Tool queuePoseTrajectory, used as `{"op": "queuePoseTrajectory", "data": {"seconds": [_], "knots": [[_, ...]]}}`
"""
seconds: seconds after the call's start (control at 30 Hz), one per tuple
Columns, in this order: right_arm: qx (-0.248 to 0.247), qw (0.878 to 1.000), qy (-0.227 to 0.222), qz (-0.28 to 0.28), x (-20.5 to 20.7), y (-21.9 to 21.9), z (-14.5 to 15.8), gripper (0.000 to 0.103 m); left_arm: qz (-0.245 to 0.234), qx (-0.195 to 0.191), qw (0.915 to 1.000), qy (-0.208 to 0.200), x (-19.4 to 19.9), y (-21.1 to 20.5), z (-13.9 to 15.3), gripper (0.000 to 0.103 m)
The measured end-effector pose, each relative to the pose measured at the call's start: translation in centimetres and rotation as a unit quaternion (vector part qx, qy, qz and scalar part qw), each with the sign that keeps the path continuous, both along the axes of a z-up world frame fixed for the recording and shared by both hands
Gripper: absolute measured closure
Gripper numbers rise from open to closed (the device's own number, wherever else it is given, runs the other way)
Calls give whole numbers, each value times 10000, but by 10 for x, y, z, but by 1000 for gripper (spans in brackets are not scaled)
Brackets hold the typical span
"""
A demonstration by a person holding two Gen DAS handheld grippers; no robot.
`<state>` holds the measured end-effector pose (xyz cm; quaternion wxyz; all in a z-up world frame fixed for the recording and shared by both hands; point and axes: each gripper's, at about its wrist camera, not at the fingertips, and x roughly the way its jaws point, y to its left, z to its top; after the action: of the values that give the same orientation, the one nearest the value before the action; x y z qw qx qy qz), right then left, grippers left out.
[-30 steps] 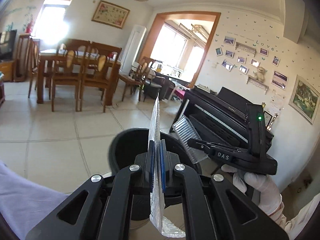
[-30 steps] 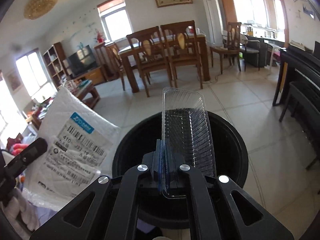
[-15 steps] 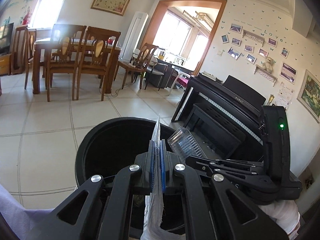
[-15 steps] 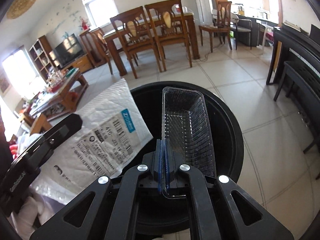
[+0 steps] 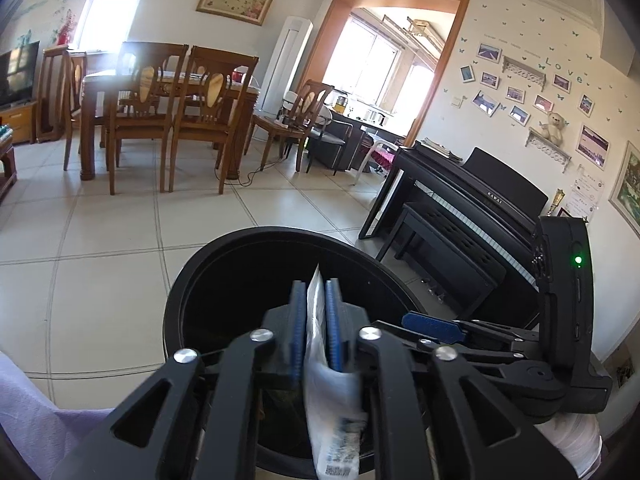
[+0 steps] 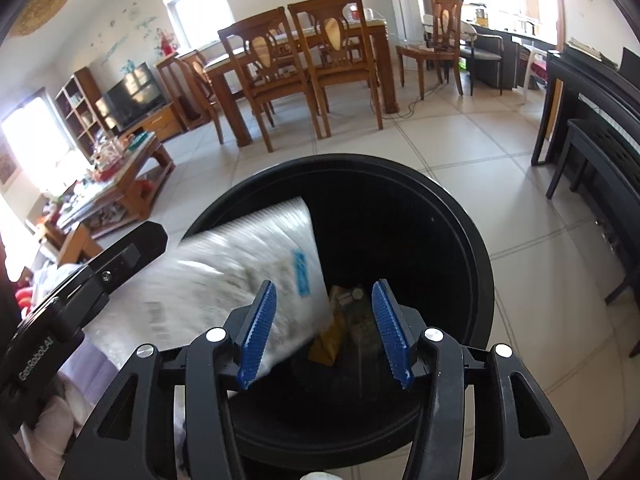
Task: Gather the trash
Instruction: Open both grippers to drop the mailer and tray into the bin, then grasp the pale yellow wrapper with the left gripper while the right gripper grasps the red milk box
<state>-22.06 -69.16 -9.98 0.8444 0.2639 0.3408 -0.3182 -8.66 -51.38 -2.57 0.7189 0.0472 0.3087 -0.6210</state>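
Mailer (image 6: 240,280) sat loose between my left tool (image 5: 316,320) pads, slightly parted, over the black bin (image 6: 476,240) rim. Right tool (image 6: 326,328) gaped empty above the bin; tiled floor (image 5: 100,224) lay open beyond.

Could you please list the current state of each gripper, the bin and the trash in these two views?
left gripper: jaws slightly apart, white mailer bag between the pads, possibly slipping.
right gripper: open, empty.
white mailer bag: motion-blurred, tilted over the bin mouth.
black trash bin: upright, uncovered, some trash inside.
yellow packet: lying at the bin's bottom.
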Motion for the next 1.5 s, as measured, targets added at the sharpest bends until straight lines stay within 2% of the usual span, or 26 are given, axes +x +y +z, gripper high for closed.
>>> {"op": "queuePoseTrajectory", "data": {"seconds": [0.03, 0.1, 0.23, 0.27, 0.3, 0.33, 0.4, 0.5, 0.7, 0.9, 1.0, 1.07, 1.17, 1.27, 1.4, 1.5], "knots": [[2, 10000, -13, -5, 1, -1, 0, 52, 45, -17, 10000, -35, -1, 1, 2, 60], [-30, 10000, -31, -3, -4, 3, 1, 52, 126, -135, 9997, -180, -6, 5, 6, 46], [-123, 9999, -76, -68, -7, 8, 5, 52, 121, -186, 9994, -280, -7, 14, 13, 45], [-156, 9998, -96, -84, -8, 9, 6, 52, 157, -204, 9992, -301, -7, 18, 15, 41], [-185, 9997, -112, -100, -8, 10, 7, 50, 223, -245, 9989, -344, -7, 24, 18, 33], [-208, 9996, -136, -111, -9, 12, 8, 46, 287, -292, 9984, -384, -7, 31, 19, 26], [-199, 9995, -198, -167, -11, 16, 10, 27, 371, -343, 9978, -440, -8, 45, 22, 21], [-127, 9992, -365, -141, -9, 21, 15, 20, 512, -265, 9970, -520, -7, 67, 23, 11], [-156, 9984, -482, 234, 8, 45, 23, 12, 860, -84, 9940, -669, -1, 126, 28, 5], [-182, 9896, -936, 1081, 33, 85, 38, 5, 1492, 94, 9844, -929, 10, 204, 32, 5], [7, 9765, -1226, 1775, 48, 112, 41, 5, 1987, 327, 9736, -1078, 20, 250, 28, 5], [180, 9665, -1291, 2212, 64, 132, 41, 5, 2392, 516, 9629, -1139, 31, 286, 24, 5], [231, 9513, -1143, 2853, 89, 174, 38, 5, 2940, 696, 9468, -1111, 46, 337, 19, 5], [59, 9325, -961, 3481, 115, 227, 41, 5, 3496, 823, 9267, -1106, 62, 394, 15, 5], [-141, 9012, -840, 4250, 146, 302, 46, 5, 4159, 896, 8987, -1063, 81, 465, 8, 5], [-277, 8814, -678, 4667, 160, 358, 43, 5, 4484, 909, 8837, -983, 92, 505, 4, 5]]}}
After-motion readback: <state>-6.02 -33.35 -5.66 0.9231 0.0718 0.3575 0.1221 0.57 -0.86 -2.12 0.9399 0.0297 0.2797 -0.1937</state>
